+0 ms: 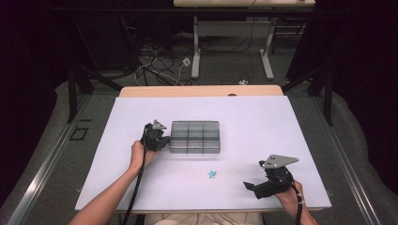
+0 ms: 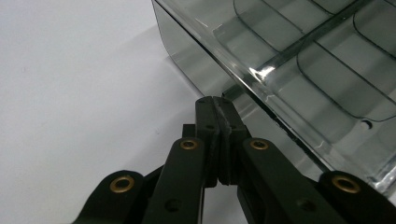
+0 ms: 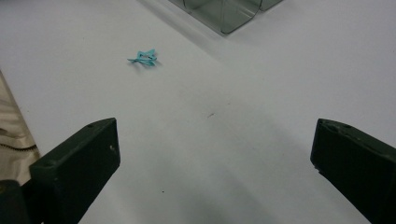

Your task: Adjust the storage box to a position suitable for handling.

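Observation:
A clear grey compartment box (image 1: 195, 137) lies in the middle of the white table (image 1: 253, 122). My left gripper (image 1: 165, 140) rests at the box's left end, its jaws pressed together with nothing between them. In the left gripper view the shut fingertips (image 2: 215, 103) touch the box's near wall (image 2: 261, 93) just under the rim. A small teal object (image 1: 212, 174) lies on the table in front of the box. My right gripper (image 1: 249, 186) stands open near the front right, pointing toward the teal object (image 3: 144, 58), which lies well beyond its fingers (image 3: 81, 158).
The box corner (image 3: 224, 14) appears at the top of the right gripper view. A wooden strip (image 1: 202, 90) borders the table's far edge. Beyond it stand desk legs (image 1: 195, 47) and loose cables (image 1: 155, 65) on the floor.

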`<state>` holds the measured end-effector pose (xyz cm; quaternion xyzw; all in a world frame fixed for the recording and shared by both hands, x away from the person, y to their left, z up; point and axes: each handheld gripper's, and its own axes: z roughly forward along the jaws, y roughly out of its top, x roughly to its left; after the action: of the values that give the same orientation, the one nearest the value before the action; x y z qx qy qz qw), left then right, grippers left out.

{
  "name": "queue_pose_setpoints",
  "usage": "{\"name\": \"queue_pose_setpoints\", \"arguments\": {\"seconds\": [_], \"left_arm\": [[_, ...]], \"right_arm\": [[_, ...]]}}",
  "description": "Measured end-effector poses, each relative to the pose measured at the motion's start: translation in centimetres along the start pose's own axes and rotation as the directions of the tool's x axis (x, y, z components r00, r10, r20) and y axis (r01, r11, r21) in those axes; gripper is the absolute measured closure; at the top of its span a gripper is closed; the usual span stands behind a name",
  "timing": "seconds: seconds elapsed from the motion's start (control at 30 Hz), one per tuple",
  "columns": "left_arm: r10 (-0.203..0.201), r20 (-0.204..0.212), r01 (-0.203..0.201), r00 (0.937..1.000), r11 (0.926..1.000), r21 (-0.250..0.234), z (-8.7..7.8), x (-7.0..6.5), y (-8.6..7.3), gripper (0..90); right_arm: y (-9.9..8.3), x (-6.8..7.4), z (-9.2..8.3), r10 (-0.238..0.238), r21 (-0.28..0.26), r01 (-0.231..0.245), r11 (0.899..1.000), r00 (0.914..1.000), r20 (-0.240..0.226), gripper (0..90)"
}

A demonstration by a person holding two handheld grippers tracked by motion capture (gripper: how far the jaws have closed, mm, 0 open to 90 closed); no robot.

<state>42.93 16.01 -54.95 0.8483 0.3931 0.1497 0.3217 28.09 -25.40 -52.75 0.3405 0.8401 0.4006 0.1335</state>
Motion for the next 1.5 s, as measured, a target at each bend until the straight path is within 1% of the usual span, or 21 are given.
{"name": "queue_pose_setpoints", "arguments": {"seconds": [0.1, 0.23, 0.27, 0.37, 0.4, 0.47, 0.5, 0.6, 0.7, 0.77, 0.8, 0.83, 0.9, 1.03, 1.07, 1.1, 1.13, 1.27, 1.3, 1.47, 1.5], "left_arm": [[0.005, -0.004, -0.005, 1.0000, 1.0000, -0.005, 0.1, -0.1, 0.1, 89.5], [0.012, 0.010, -0.012, 0.9999, 0.9999, 0.002, 0.2, -0.4, 0.2, 89.5], [0.013, 0.003, -0.013, 0.9999, 0.9999, -0.008, 0.3, -0.6, 0.2, 89.5], [0.018, 0.014, -0.018, 0.9997, 0.9998, 0.002, 0.3, -0.7, 0.4, 89.5], [0.012, 0.007, -0.012, 0.9999, 0.9998, -0.012, 0.5, -0.8, 0.4, 89.5], [0.011, 0.008, -0.011, 0.9999, 0.9999, -0.009, 0.5, -0.9, 0.5, 89.4], [0.012, 0.014, -0.012, 0.9998, 0.9999, -0.006, 0.5, -0.9, 0.6, 89.4], [0.013, 0.012, -0.013, 0.9998, 0.9998, -0.013, 0.6, -1.1, 0.7, 89.4], [0.017, 0.013, -0.017, 0.9998, 0.9997, -0.020, 0.8, -1.4, 0.9, 89.4], [0.019, 0.021, -0.018, 0.9996, 0.9997, -0.013, 0.8, -1.4, 1.0, 89.4], [0.019, 0.021, -0.018, 0.9996, 0.9997, -0.013, 0.8, -1.4, 1.0, 89.4], [0.019, 0.018, -0.019, 0.9997, 0.9997, -0.017, 0.9, -1.6, 1.1, 89.4], [0.014, 0.016, -0.014, 0.9998, 0.9996, -0.025, 1.0, -1.7, 1.2, 89.4], [0.021, 0.025, -0.021, 0.9995, 0.9996, -0.018, 1.2, -2.0, 1.4, 89.5], [0.014, 0.024, -0.013, 0.9996, 0.9996, -0.025, 1.3, -2.1, 1.4, 89.4], [0.019, 0.032, -0.019, 0.9993, 0.9998, -0.011, 1.2, -2.1, 1.5, 89.4], [0.019, 0.032, -0.019, 0.9993, 0.9998, -0.011, 1.2, -2.1, 1.5, 89.5], [0.019, 0.029, -0.019, 0.9994, 0.9995, -0.026, 1.5, -2.4, 1.6, 89.4], [0.022, 0.035, -0.021, 0.9991, 0.9997, -0.012, 1.4, -2.4, 1.7, 89.4], [0.023, 0.042, -0.022, 0.9989, 0.9996, -0.017, 1.5, -2.6, 1.7, 89.4], [0.027, 0.045, -0.026, 0.9987, 0.9996, -0.007, 1.4, -2.7, 1.8, 89.4]], "right_arm": [[0.0, 0.0, 0.1, 0.003, -0.006, -0.003, 1.000, 1.0000, 0.002, 1.0], [0.0, 0.1, 0.2, 0.004, -0.013, -0.004, 1.000, 1.0000, 0.002, 1.0], [0.0, 0.1, 0.2, 0.006, -0.014, -0.006, 1.000, 1.0000, 0.004, 1.0], [0.0, 0.0, 0.2, 0.006, -0.013, -0.006, 1.000, 1.0000, 0.002, 1.0], [0.0, 0.0, 0.1, 0.006, 0.000, -0.006, 1.000, 1.0000, 0.000, 1.0], [0.0, 0.0, 0.1, 0.007, -0.009, -0.007, 1.000, 1.0000, 0.001, 1.1], [-0.1, 0.0, 0.3, 0.010, -0.018, -0.010, 1.000, 1.0000, -0.002, 1.1], [0.0, 0.1, 0.2, 0.009, -0.010, -0.009, 1.000, 0.9999, 0.006, 1.1], [0.0, 0.0, 0.0, 0.004, 0.002, -0.004, 1.000, 1.0000, 0.002, 1.1], [0.0, 0.0, 0.1, 0.007, -0.008, -0.007, 1.000, 1.0000, 0.005, 1.1], [0.0, 0.0, 0.1, 0.006, -0.005, -0.006, 1.000, 1.0000, 0.004, 1.1], [-0.1, 0.0, 0.2, 0.015, -0.011, -0.015, 1.000, 0.9999, 0.007, 1.1], [-0.1, 0.0, 0.2, 0.007, -0.008, -0.007, 1.000, 1.0000, 0.002, 1.1], [0.0, 0.0, 0.1, 0.002, -0.003, -0.002, 1.000, 1.0000, 0.003, 1.1], [0.0, 0.0, 0.1, 0.005, -0.003, -0.005, 1.000, 1.0000, 0.003, 1.1], [-0.1, 0.0, 0.2, 0.009, -0.019, -0.009, 1.000, 0.9999, 0.005, 1.1], [-0.1, 0.0, 0.2, 0.009, -0.019, -0.009, 1.000, 0.9999, 0.005, 1.1], [-0.1, 0.0, 0.3, 0.007, -0.007, -0.007, 1.000, 1.0000, -0.005, 1.1], [0.0, 0.0, 0.3, 0.007, -0.008, -0.007, 1.000, 1.0000, 0.000, 1.1], [-0.1, -0.1, 0.2, 0.007, -0.010, -0.007, 1.000, 1.0000, 0.001, 1.2], [-0.1, -0.1, 0.2, 0.009, -0.009, -0.009, 1.000, 1.0000, 0.002, 1.1]]}}
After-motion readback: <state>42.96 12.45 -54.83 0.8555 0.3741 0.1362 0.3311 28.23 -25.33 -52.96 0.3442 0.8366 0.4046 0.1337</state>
